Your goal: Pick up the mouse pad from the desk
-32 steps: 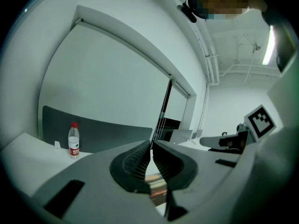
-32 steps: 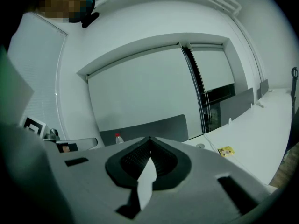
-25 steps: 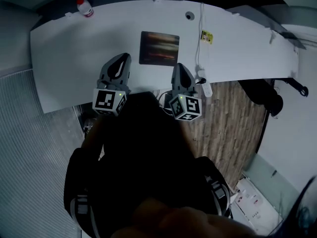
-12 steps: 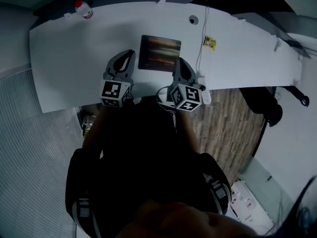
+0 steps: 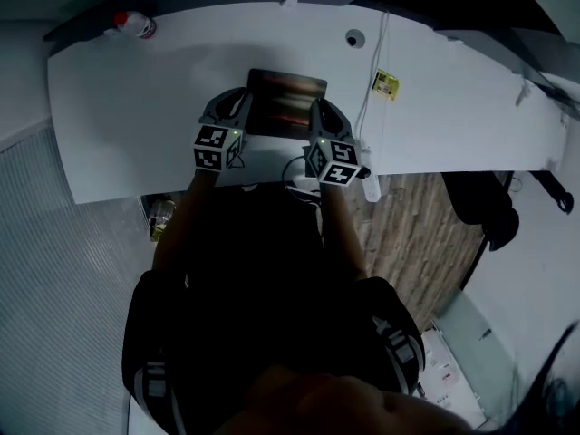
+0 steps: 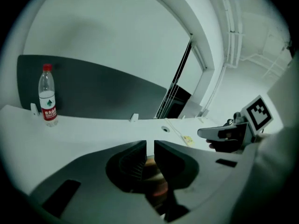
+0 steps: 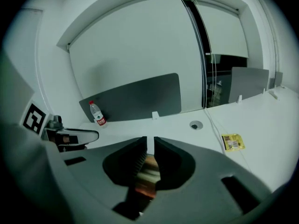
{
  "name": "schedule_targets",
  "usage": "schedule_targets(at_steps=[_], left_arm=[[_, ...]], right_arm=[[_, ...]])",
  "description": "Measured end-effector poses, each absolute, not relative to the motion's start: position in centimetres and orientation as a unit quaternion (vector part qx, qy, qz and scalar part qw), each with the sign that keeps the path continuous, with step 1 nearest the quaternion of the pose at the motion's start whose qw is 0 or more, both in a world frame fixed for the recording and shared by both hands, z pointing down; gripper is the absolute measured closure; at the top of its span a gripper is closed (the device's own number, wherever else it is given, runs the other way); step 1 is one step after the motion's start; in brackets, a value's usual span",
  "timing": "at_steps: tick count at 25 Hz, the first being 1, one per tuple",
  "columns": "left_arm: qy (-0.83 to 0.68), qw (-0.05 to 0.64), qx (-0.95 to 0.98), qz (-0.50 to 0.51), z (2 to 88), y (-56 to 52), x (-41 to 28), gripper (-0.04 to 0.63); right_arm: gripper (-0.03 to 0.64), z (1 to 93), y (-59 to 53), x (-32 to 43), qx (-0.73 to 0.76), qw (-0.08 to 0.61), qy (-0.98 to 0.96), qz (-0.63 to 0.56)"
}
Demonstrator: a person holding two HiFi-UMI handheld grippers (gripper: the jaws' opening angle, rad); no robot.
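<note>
A dark mouse pad [image 5: 286,96] with orange streaks lies flat on the white desk [image 5: 127,107]. Both grippers hang low over its near edge. My left gripper [image 5: 243,102] is at the pad's left near corner, my right gripper [image 5: 315,109] at the right near corner. In the left gripper view the jaws [image 6: 150,146] show only a thin slit, just starting to part, with the pad [image 6: 156,181] below them. In the right gripper view the jaws [image 7: 150,143] are opening. Nothing lies between them, and the pad [image 7: 148,174] shows beneath.
A water bottle [image 5: 131,24] stands at the desk's far left by a grey divider [image 6: 93,90]. A yellow tag [image 5: 384,83], a white cable [image 5: 370,89] and a cable hole [image 5: 354,37] lie right of the pad. The desk's near edge is just behind the grippers.
Both grippers have moved forward and down from the desk's near edge to the pad's near corners, drawing closer together. The pad has not moved.
</note>
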State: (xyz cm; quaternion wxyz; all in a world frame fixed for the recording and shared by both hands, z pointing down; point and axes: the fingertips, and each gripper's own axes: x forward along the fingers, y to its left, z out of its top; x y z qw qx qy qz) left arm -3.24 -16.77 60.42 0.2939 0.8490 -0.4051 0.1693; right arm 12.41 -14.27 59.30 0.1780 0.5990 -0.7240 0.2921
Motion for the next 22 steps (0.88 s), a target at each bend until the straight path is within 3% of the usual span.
schedule_targets(at_steps=[5, 15, 22], left_arm=[[-0.376, 0.323, 0.840, 0.221, 64.9, -17.4, -1.0, 0.455], [-0.357, 0.276, 0.825, 0.339, 72.6, -19.0, -0.1, 0.422], [-0.351, 0.288, 0.812, 0.366, 75.6, -20.4, -0.5, 0.408]], right_arm=[[0.546, 64.5, -15.0, 15.1, 0.579, 0.226, -0.716, 0.318], [0.464, 72.4, -16.1, 17.0, 0.522, 0.321, -0.713, 0.341], [0.438, 75.7, -17.2, 17.9, 0.495, 0.370, -0.710, 0.338]])
